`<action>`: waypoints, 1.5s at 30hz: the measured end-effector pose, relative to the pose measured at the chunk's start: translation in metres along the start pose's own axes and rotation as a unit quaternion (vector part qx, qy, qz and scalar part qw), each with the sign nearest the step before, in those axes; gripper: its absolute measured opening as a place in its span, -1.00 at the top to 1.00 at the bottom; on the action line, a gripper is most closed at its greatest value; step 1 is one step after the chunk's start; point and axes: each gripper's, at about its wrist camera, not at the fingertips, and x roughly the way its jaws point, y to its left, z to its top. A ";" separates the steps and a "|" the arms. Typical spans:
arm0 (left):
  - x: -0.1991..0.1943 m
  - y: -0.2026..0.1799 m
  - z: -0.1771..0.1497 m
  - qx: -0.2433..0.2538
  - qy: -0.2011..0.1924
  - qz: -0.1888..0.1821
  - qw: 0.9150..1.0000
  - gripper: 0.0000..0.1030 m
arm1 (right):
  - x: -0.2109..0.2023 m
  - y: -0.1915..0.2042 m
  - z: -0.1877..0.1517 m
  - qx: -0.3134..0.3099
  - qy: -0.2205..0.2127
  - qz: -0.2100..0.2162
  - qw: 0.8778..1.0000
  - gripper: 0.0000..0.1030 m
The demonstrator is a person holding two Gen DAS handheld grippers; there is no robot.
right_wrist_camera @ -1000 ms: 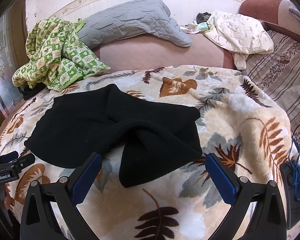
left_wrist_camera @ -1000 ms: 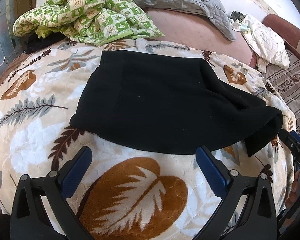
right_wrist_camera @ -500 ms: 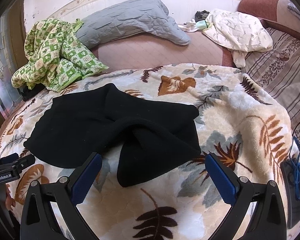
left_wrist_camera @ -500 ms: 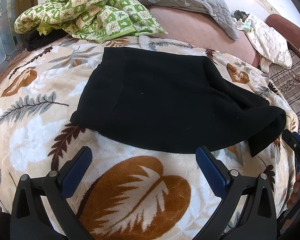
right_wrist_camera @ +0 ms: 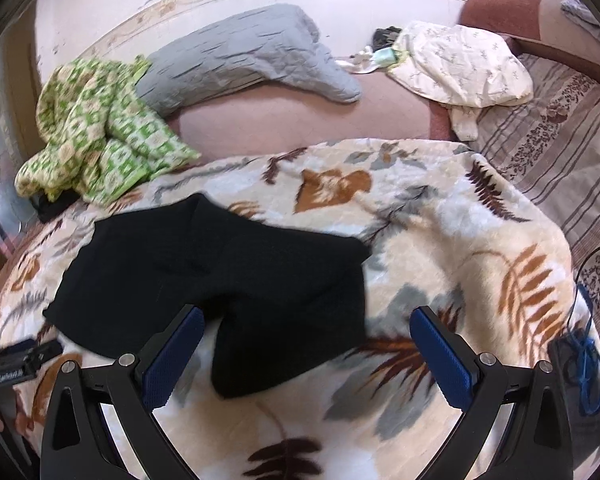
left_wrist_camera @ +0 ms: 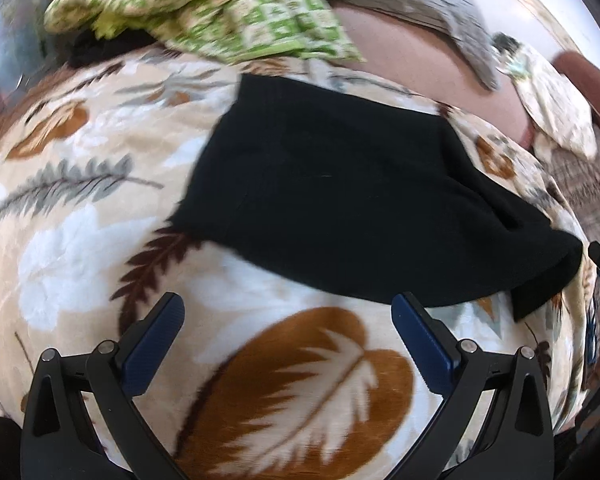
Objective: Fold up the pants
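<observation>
Black pants (left_wrist_camera: 340, 200) lie folded in a loose block on the leaf-print blanket (left_wrist_camera: 80, 240), one flap (right_wrist_camera: 284, 344) spilling toward the near edge. Compared with a second ago, the pants fill more of both views and sit lower between the pads, so both tools have moved in; the cloth itself has not shifted. The left gripper (left_wrist_camera: 288, 344) and right gripper (right_wrist_camera: 306, 352) both stand wide, holding nothing. A next fold looks about to start, probably at that flap. Beyond lie a green quilt (right_wrist_camera: 96, 128) and grey pillow (right_wrist_camera: 252, 56).
</observation>
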 end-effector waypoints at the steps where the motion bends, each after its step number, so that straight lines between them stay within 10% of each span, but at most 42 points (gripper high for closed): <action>1: 0.002 0.006 0.001 -0.011 0.003 0.001 1.000 -1.00 | 0.004 -0.006 0.005 0.004 0.000 -0.005 1.000 -0.99; 9: 0.024 0.012 0.004 -0.030 0.021 0.013 0.999 -1.00 | 0.093 -0.041 0.034 0.054 0.079 0.034 0.995 -0.89; 12: 0.030 0.009 0.010 -0.018 0.023 0.016 0.999 -1.00 | 0.128 -0.035 0.036 0.036 0.112 0.063 0.991 0.81; 22: 0.044 0.001 0.026 -0.016 0.016 0.022 0.999 -1.00 | 0.169 -0.032 0.094 -0.031 0.028 -0.046 0.998 0.77; 26: 0.048 -0.002 0.029 -0.011 0.016 0.020 1.000 -1.00 | 0.200 -0.036 0.085 -0.040 0.082 -0.060 0.994 0.21; 29: 0.050 -0.003 0.030 -0.007 0.015 0.021 1.000 -1.00 | 0.167 -0.059 0.076 0.014 0.072 -0.024 0.997 -0.62; 36: 0.053 -0.004 0.032 -0.012 0.020 0.018 1.000 -1.00 | 0.124 -0.071 0.033 0.051 0.126 0.058 0.989 -0.69; 38: 0.053 -0.003 0.033 -0.013 0.023 0.013 1.000 -1.00 | 0.141 -0.052 0.016 0.014 0.161 0.052 0.986 -0.66; 39: 0.053 -0.002 0.033 -0.012 0.025 0.011 1.000 -1.00 | 0.141 -0.042 0.010 -0.015 0.147 0.031 0.989 -0.25; 40: 0.053 -0.003 0.033 -0.011 0.025 0.010 1.000 -1.00 | 0.137 -0.036 0.008 -0.035 0.129 0.030 0.991 0.93; 45: 0.050 -0.002 0.031 -0.009 0.028 0.001 1.000 -1.00 | 0.068 -0.046 0.027 -0.012 0.052 0.039 0.998 0.94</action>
